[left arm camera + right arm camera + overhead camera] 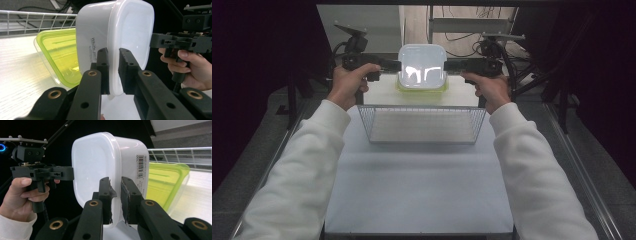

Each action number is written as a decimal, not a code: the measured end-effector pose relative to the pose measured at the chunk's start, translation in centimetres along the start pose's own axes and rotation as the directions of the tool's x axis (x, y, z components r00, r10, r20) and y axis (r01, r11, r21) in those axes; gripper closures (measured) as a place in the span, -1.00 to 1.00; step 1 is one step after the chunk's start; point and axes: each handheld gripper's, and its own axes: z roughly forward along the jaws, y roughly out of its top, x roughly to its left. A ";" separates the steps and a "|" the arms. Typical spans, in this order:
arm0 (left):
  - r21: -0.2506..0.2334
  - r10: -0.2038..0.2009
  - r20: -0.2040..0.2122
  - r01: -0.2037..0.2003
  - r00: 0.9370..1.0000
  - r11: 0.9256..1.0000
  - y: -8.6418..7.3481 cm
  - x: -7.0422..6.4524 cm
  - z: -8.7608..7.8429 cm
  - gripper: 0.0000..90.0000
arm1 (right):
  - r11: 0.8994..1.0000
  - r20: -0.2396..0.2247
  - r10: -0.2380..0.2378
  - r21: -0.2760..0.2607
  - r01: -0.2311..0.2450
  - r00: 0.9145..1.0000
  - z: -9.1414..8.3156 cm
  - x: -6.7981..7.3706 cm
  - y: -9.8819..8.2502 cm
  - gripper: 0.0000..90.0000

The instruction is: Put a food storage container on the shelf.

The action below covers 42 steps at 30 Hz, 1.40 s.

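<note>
A white plastic tub (422,66) with its lid on is held up between the two hands, above a green-tinted clear box (422,87) that sits on the white worktop (419,190) just beyond a wire basket (423,125). The left gripper (113,71) is clamped narrowly on the tub's rim at one side, and the right gripper (115,200) is pinched on the rim at the opposite side. On the tub's wall, script lettering reads "White pack", with a finer line beneath too small to read. The other side carries a barcode sticker (140,170) with "700" printed at its end.
</note>
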 end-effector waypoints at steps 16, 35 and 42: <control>0.028 -0.060 0.003 0.060 0.998 0.998 0.7 2.1 0.9 0.75 | 0.998 -0.006 0.065 0.028 -0.065 0.998 1.2 -1.1 0.4 0.76; -0.001 -0.241 0.089 0.242 0.966 0.970 2.4 5.1 2.5 0.71 | 0.969 -0.004 0.247 0.021 -0.246 0.969 3.0 -3.9 2.2 0.63; -0.026 -0.252 0.094 0.255 0.963 0.967 2.3 5.7 3.0 0.66 | 0.957 -0.018 0.289 0.020 -0.288 0.957 3.5 -4.7 2.1 0.57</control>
